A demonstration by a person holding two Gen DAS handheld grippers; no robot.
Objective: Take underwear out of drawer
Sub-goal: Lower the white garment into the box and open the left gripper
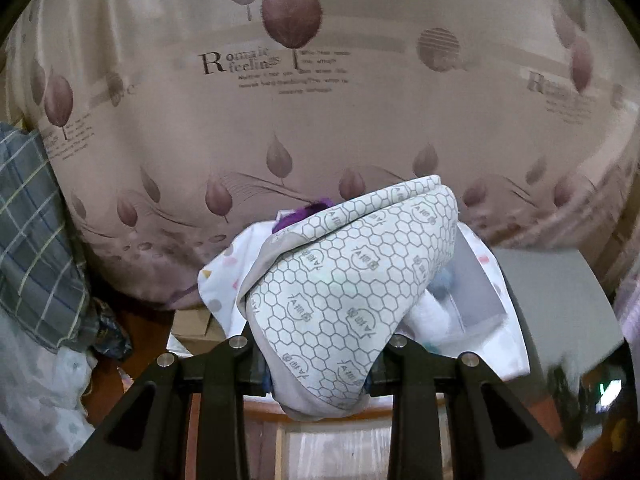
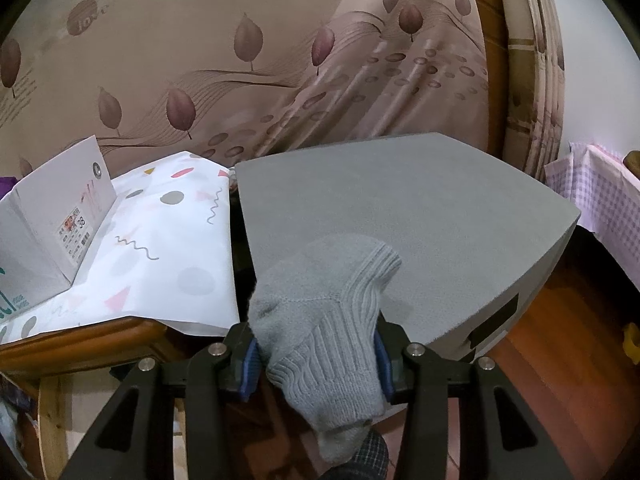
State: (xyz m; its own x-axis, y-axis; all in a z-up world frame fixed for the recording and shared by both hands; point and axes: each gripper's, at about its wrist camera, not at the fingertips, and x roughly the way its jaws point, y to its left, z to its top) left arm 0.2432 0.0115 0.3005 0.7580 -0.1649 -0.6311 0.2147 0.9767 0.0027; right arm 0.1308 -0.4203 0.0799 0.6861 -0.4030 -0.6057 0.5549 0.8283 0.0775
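A large beige curtain [image 1: 320, 100] with brown leaf prints and printed words fills the upper half of both views. In the right wrist view, a grey block [image 2: 420, 216] with a flat top takes the middle and right of the frame. To its left lies a white cloth [image 2: 168, 248] with coloured dots and wavy lines, spread over a wooden table [image 2: 80, 344], and a white cardboard box [image 2: 52, 224] stands on this cloth at the left edge.

In the left wrist view, the underwear [image 1: 344, 288], a folded white piece with a grey honeycomb pattern, is in the lower middle of the frame, lifted up in front of the curtain. The left gripper [image 1: 320, 364] pinches its lower part between the two fingers. Behind it, something purple [image 1: 304, 212] shows at the top of the white cloth. A blue checked fabric [image 1: 36, 240] hangs at the left edge.

The right gripper [image 2: 316, 360] in the lower middle clamps a grey knitted sock [image 2: 328, 320], which lies over the near edge of the grey block.
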